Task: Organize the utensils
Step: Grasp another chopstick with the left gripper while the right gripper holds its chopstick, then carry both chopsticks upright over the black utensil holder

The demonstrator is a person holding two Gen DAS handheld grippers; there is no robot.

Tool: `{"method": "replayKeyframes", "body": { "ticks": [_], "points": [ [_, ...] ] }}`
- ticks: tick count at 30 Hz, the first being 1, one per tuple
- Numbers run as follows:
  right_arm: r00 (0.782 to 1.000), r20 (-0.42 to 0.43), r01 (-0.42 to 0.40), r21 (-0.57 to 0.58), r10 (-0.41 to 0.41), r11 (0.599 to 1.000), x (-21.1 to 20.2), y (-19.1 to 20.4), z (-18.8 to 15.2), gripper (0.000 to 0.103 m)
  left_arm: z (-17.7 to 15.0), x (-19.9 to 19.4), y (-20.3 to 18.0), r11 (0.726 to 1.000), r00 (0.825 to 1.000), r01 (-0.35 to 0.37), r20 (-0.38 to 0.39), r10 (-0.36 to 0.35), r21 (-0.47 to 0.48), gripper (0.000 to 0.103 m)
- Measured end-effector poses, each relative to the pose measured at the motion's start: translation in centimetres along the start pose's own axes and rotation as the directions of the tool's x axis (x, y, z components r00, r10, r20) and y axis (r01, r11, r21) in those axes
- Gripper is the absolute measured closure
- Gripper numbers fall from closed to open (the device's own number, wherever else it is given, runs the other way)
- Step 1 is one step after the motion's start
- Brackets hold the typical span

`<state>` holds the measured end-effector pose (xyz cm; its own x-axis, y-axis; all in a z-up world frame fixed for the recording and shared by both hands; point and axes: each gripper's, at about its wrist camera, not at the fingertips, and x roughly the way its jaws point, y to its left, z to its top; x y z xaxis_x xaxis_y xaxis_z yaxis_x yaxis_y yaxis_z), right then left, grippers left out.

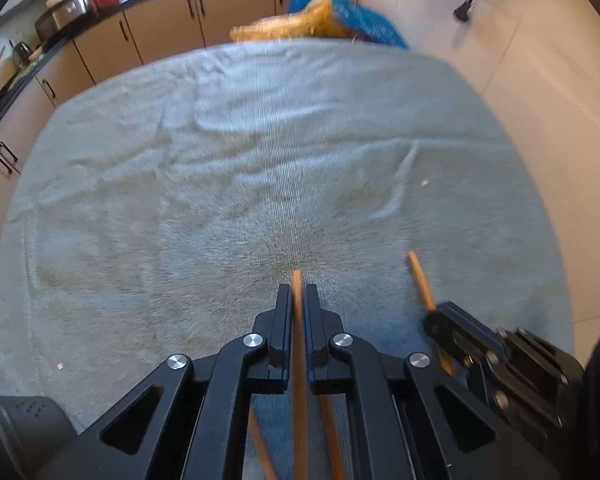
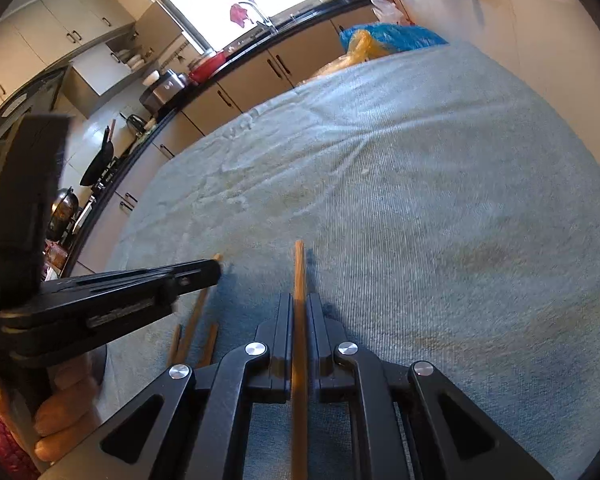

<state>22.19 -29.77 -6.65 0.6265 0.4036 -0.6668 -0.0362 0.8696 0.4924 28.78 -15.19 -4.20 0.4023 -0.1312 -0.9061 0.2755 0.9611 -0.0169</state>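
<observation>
The left tool (image 1: 298,294) is clamped on a wooden chopstick (image 1: 299,344), which runs straight down the gap between its two black fingers; the chopstick tip projects just past the fingertips at 12 o'clock and rests over the pale blue towel (image 1: 228,168). Two more loose chopsticks (image 1: 332,432) lie on the towel under the left tool body, at 6 o'clock in the left wrist view. At 3 o'clock in that view, the right tool (image 1: 434,314) is clamped on a second chopstick (image 1: 420,280), whose tip points toward 11 o'clock. In the right wrist view, the right tool (image 2: 299,304) shows the same grip: its fingers are pressed on the second chopstick (image 2: 299,272), which extends past the fingertips toward 12 o'clock. At 9 o'clock in this view, the left tool (image 2: 216,266) is seen from the side, with a person's hand (image 2: 60,412) around its handle at 8 o'clock. The towel covers the counter (image 2: 400,200) from near edge to far edge. Past the far edge, at 12 o'clock, lies a blue and yellow bag (image 2: 388,38). Beyond it stand beige kitchen cabinets (image 2: 260,76) with dark handles.
</observation>
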Motion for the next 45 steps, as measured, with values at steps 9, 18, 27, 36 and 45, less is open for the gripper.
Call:
{"method": "replayKeyframes", "body": {
  "ticks": [9, 18, 27, 36, 45],
  "points": [
    [0.971, 0.232, -0.037, -0.088, 0.057, 0.995, -5.4, 3.0, 0.7, 0.096, -3.8, -12.0, 0.9, 0.997, 0.97, 0.073, 0.231, -0.073, 0.009, 0.098],
    [0.905, 0.411, -0.039, -0.183, 0.113, 0.982, -14.0, 7.7, -3.4, 0.096, -9.1, -20.4, 2.0, 0.997, 0.913, 0.069, 0.399, -0.079, 0.04, 0.098],
    [0.881, 0.458, -0.008, -0.229, 0.115, 0.973, -17.0, 10.4, -5.5, 0.096, -11.7, -23.5, 4.3, 0.997, 0.892, 0.083, 0.446, -0.078, 0.009, 0.098],
    [0.87, 0.477, 0.003, -0.263, 0.127, 0.965, -18.6, 12.8, -6.8, 0.096, -13.6, -25.9, 6.4, 0.996, 0.873, 0.086, 0.483, -0.067, -0.017, 0.098],
    [0.869, 0.47, -0.006, -0.304, 0.155, 0.953, -19.2, 15.8, -7.3, 0.096, -14.9, -28.1, 9.2, 0.993, 0.861, 0.111, 0.503, -0.073, -0.045, 0.098]
  ]
}}
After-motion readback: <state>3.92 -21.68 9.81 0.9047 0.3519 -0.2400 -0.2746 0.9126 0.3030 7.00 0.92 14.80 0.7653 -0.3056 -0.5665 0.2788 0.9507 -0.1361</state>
